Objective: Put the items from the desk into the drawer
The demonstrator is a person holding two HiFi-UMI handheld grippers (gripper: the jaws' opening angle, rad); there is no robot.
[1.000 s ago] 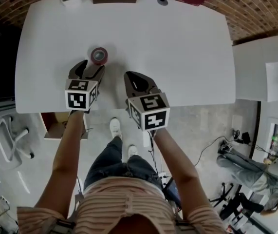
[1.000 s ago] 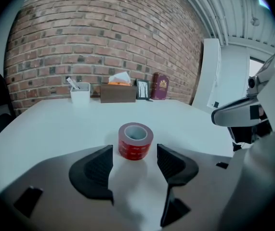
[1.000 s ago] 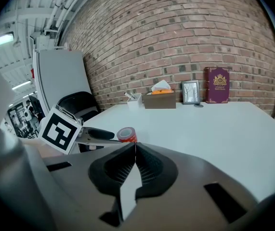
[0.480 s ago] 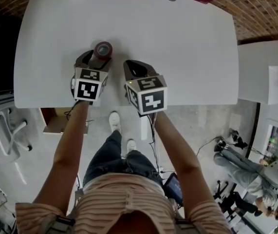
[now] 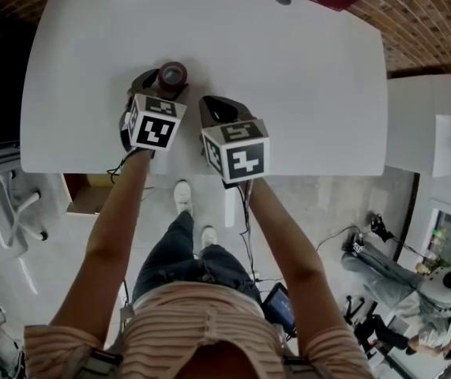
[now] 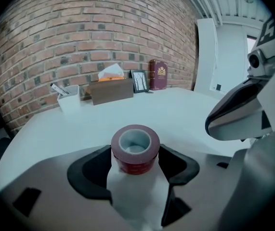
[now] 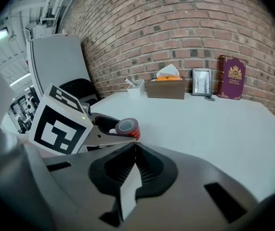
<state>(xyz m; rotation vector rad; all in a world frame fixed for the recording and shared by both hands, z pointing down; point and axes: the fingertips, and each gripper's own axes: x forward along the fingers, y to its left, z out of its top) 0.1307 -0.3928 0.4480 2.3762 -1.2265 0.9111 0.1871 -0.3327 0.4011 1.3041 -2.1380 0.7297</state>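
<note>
Having advanced, the left gripper (image 6: 135, 160) is now pinching the tape roll (image 6: 135, 146), readying drawer transfer. The right gripper (image 7: 134, 148) is idling beside it, pressed together.

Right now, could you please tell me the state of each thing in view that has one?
Left gripper: shut on the tape roll.
Right gripper: shut, holding nothing.
Tape roll: hole facing up, clamped between the left gripper's jaws.
Tissue box: open, a tissue sticking out.
Photo frame: standing upright.
Book: closed, standing upright.
</note>
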